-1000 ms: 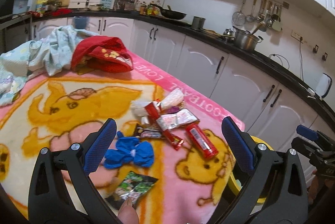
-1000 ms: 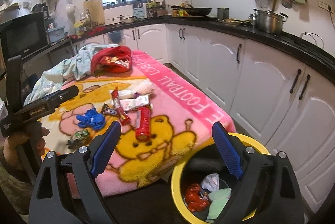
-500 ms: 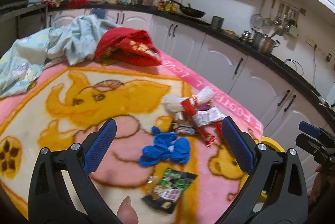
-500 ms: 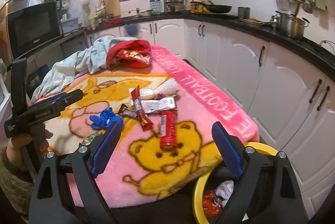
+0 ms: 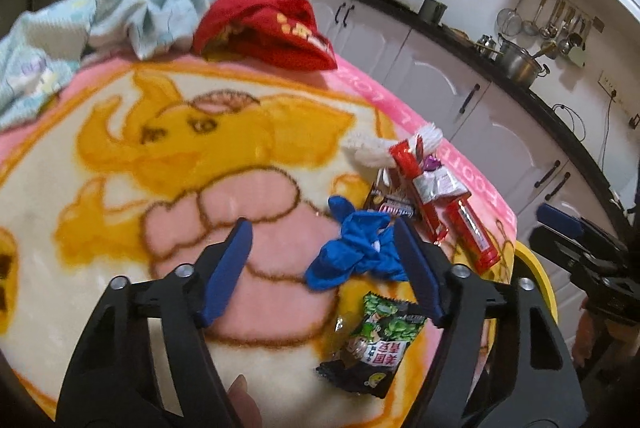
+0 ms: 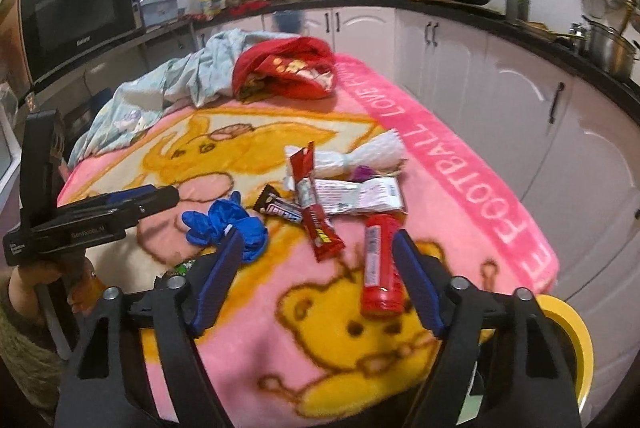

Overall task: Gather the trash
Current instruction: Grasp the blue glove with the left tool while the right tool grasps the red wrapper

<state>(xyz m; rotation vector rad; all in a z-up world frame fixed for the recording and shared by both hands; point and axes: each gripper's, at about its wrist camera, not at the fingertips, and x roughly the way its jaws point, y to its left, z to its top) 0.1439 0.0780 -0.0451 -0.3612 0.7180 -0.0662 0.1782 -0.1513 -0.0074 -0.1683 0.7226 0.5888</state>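
Litter lies on a pink cartoon blanket. In the left wrist view my left gripper hovers over a crumpled blue glove. Its jaws are closing with the glove between them, near the right finger, and the pads are not pressing. A green snack packet lies just below. In the right wrist view my right gripper is also closing. A red tube lies between its fingers, close to the right one, untouched. A red wrapper, a chocolate bar wrapper, a silver packet and white plastic lie beyond.
A yellow bin stands at the blanket's near right corner, below the table edge. A red cloth and a pale blue garment are heaped at the far end. White cabinets run along the right. A hand holds the left gripper.
Both grippers have come forward and down toward the litter, and their jaws have narrowed. The glove now sits between the left fingers, the red tube between the right ones. Most of the bin has left view.
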